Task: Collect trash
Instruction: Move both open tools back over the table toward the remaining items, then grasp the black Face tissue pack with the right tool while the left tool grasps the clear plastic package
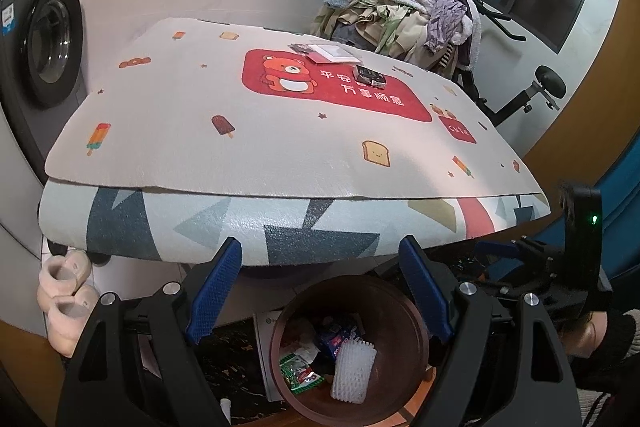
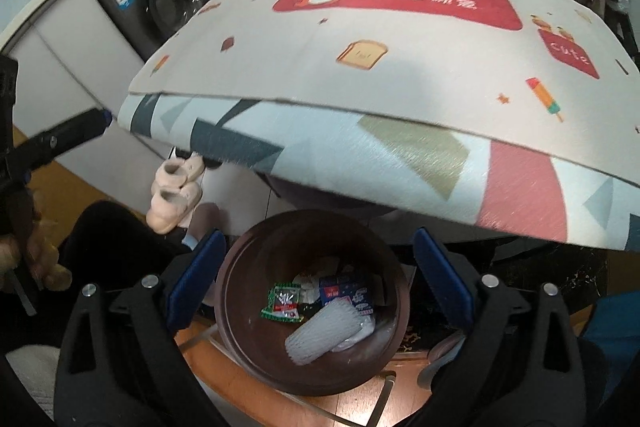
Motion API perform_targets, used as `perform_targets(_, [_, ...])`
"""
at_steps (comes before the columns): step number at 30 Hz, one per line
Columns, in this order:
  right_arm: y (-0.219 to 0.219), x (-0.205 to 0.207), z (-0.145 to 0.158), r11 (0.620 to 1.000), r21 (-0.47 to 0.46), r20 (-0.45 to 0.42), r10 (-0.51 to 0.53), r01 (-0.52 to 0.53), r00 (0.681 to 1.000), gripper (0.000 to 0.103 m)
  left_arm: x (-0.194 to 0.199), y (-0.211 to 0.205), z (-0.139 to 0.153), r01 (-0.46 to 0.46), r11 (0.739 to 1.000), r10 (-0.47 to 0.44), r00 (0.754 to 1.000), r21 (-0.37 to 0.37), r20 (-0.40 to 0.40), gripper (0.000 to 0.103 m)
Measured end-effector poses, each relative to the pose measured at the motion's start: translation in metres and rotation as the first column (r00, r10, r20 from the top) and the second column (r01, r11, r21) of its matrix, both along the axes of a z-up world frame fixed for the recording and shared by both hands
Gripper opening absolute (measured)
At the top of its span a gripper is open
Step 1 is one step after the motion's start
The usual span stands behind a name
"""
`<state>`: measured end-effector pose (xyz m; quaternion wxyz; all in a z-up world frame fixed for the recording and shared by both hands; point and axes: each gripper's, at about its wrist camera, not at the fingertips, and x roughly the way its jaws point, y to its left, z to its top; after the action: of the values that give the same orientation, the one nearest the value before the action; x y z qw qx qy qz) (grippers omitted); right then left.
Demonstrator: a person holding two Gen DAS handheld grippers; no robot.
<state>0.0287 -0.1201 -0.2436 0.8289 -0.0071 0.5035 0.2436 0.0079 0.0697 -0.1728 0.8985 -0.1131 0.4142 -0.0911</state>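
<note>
A: Laundry-room table [image 1: 168, 147], patterned mat. Remaining trash: dark packet [image 1: 370, 75] at the far side on the red panel, long axis roughly across the table.

B: Tongs?

A: Left gripper [image 1: 320, 287] and right gripper [image 2: 316, 279] both spread, empty, over the bin [image 2: 240, 339]. Packet lies up and ahead; neither hand clearly nearer.

One brown bin [image 2: 236, 315] holds four visible pieces of trash: one white foam net [image 2: 324, 333], one green-edged sachet [image 2: 282, 303], one blue packet [image 2: 346, 293] and one pale crumpled scrap [image 2: 306, 287]. On the one mat-covered table [image 1: 280, 147] lie one dark box [image 1: 370, 75] and one flat white packet [image 1: 332, 53]. Two pink slippers [image 1: 64, 291] stand beside one washing machine [image 1: 44, 39].
</note>
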Motion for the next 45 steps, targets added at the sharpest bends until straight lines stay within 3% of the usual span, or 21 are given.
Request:
perform_targets(14, [-0.027, 0.045, 0.005, 0.995, 0.009, 0.013, -0.099, 0.099, 0.995, 0.094, 0.024, 0.013, -0.008, -0.022, 1.000, 0.022, 0.999, -0.006, -0.029, 0.079])
perform_targets(20, [-0.037, 0.084, 0.008, 0.990, 0.009, 0.024, -0.143, 0.143, 0.989, 0.094, 0.042, 0.019, -0.015, -0.033, 0.999, 0.033, 0.999, -0.011, -0.043, 0.079])
perform_targets(31, [-0.032, 0.208, 0.019, 0.983, 0.008, 0.081, -0.185, 0.185, 0.979, 0.094, 0.094, 0.046, -0.028, -0.085, 0.996, 0.084, 0.995, -0.023, -0.060, 0.079])
perform_targets(37, [-0.012, 0.294, 0.012, 0.976, 0.011, 0.082, -0.218, 0.218, 0.972, 0.094, 0.122, 0.056, -0.031, -0.100, 0.995, 0.100, 0.994, 0.004, -0.049, 0.090])
perform_targets(42, [0.002, 0.358, -0.003, 0.964, -0.031, 0.063, -0.262, 0.265, 0.963, 0.094, 0.143, 0.065, -0.033, -0.113, 0.993, 0.115, 0.993, 0.034, -0.041, 0.097])
perform_targets(45, [0.009, 0.388, -0.014, 0.946, -0.107, 0.055, -0.302, 0.306, 0.952, 0.095, 0.156, 0.069, -0.033, -0.106, 0.994, 0.107, 0.993, 0.040, -0.041, 0.097])
